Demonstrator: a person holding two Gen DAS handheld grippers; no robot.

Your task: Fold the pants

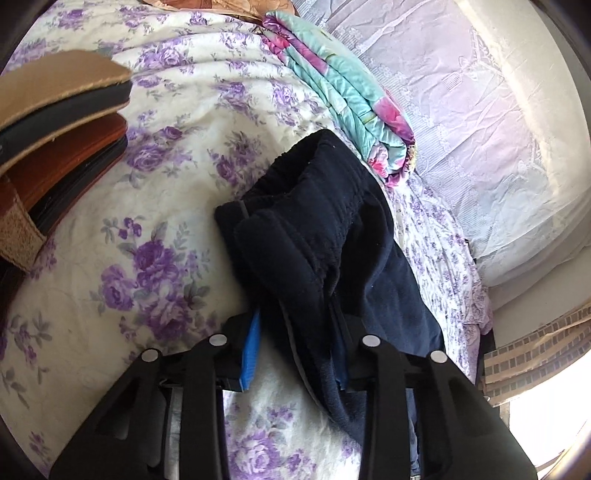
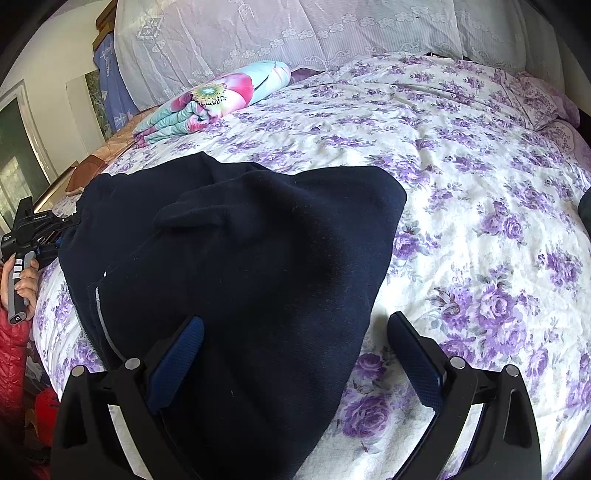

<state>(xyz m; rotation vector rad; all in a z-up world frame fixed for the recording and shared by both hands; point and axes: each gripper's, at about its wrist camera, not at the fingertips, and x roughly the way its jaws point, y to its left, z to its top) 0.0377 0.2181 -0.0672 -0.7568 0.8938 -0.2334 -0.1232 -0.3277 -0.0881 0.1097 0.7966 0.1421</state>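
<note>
Your left gripper (image 1: 295,350) pinches the pants (image 1: 314,221) edge; your right gripper (image 2: 295,354) gapes wide over them. Pull unevenly and the thick fabric may slip free.

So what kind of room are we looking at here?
Most likely a bedroom: the dark pants lie on a bed with a purple floral sheet, a folded flowered blanket and lace-covered pillows at its far side.
</note>
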